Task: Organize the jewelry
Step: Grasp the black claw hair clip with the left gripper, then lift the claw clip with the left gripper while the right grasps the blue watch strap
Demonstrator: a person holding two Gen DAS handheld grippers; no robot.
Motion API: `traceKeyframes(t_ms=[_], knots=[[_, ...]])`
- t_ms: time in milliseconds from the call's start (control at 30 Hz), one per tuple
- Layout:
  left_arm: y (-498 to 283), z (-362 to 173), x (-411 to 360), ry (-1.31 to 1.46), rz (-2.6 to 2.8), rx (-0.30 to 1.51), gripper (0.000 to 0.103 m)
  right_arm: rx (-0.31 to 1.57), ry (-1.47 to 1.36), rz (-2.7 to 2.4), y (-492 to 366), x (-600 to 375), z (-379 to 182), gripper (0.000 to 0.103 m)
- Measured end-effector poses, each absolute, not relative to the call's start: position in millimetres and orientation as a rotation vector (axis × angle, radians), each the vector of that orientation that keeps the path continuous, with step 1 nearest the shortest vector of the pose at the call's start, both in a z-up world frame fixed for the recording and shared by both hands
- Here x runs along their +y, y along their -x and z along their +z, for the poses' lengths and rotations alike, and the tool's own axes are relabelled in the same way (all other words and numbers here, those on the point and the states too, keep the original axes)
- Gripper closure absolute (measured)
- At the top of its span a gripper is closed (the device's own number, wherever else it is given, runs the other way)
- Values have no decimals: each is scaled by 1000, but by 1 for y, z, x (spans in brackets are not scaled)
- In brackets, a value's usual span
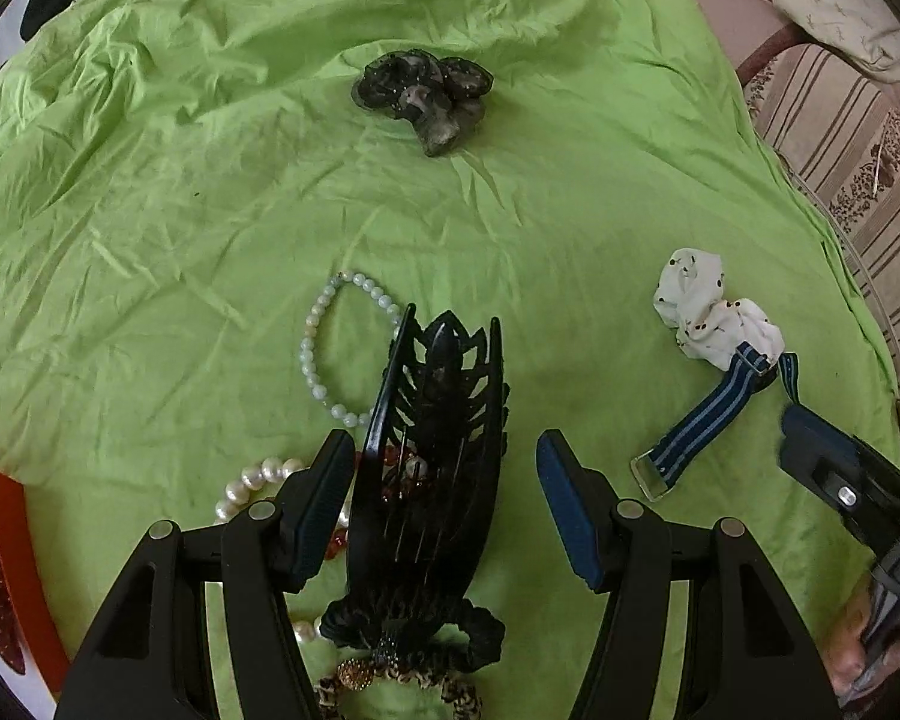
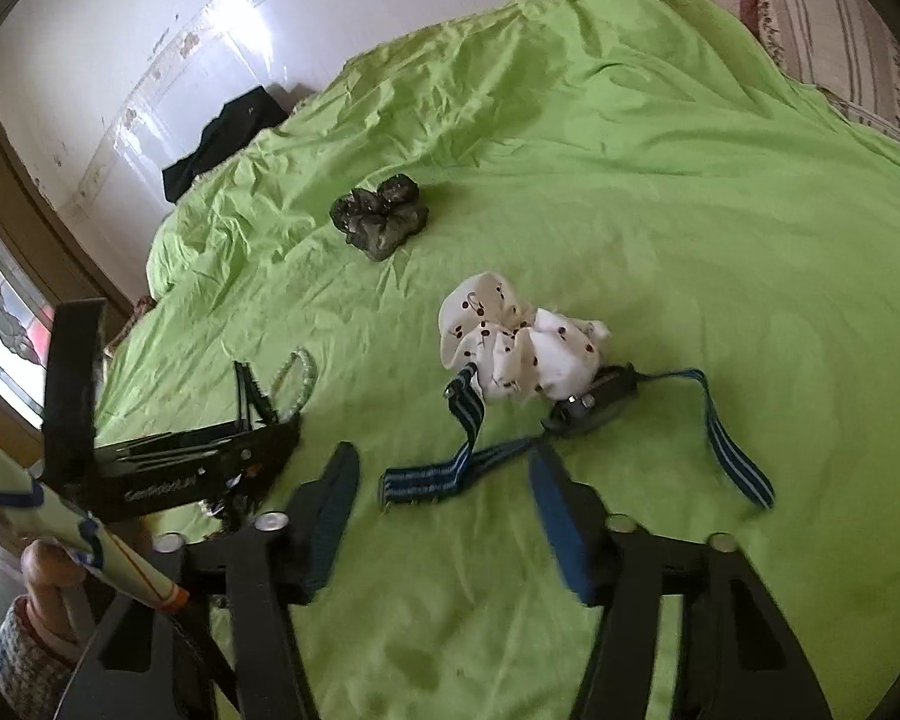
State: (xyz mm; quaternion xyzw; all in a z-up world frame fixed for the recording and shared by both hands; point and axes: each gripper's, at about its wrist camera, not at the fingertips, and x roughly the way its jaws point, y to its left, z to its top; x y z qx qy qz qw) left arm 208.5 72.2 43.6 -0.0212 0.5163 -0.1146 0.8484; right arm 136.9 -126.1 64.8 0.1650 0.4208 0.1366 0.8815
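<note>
Left gripper (image 1: 444,510) fingers standing half open, straddling black claw clip (image 1: 432,468), unclear if gripping. Right gripper (image 2: 444,516) fingers gaping empty, lining up over striped watch (image 2: 588,408) for pickup.

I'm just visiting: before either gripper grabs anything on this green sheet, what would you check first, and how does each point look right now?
1. Hair claw between left gripper fingers: ok.
2. Left pads pressing on claw: not ok, gaps on both sides.
3. Pearls and bead bracelet out of the pinch: cannot tell, they lie right beside the claw.
4. Right gripper open: ok, nothing held.
5. Watch strap ahead of right gripper: ok, on the sheet.
6. White scrunchie off the watch: not ok, it overlaps it.
</note>
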Motion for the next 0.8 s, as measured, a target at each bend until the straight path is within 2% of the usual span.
traceKeyframes(t_ms=[67,133,167,200,233,367,800], knots=[[-210,41,73,50,-252,1095,42,892,-329,274,-146,-122,58,56],[-209,41,74,45,-254,1090,51,900,-315,265,-152,-121,53,67],[-209,41,73,39,-251,1089,59,908,-310,261,-155,-121,51,80],[-209,42,74,40,-253,1088,60,918,-310,262,-156,-121,49,94],[-208,43,75,50,-258,1085,60,928,-319,267,-157,-122,49,98],[-198,57,80,87,-262,1050,61,911,-329,268,-145,-129,62,102],[-114,155,86,185,-330,870,61,733,-320,277,-80,-155,159,102]])
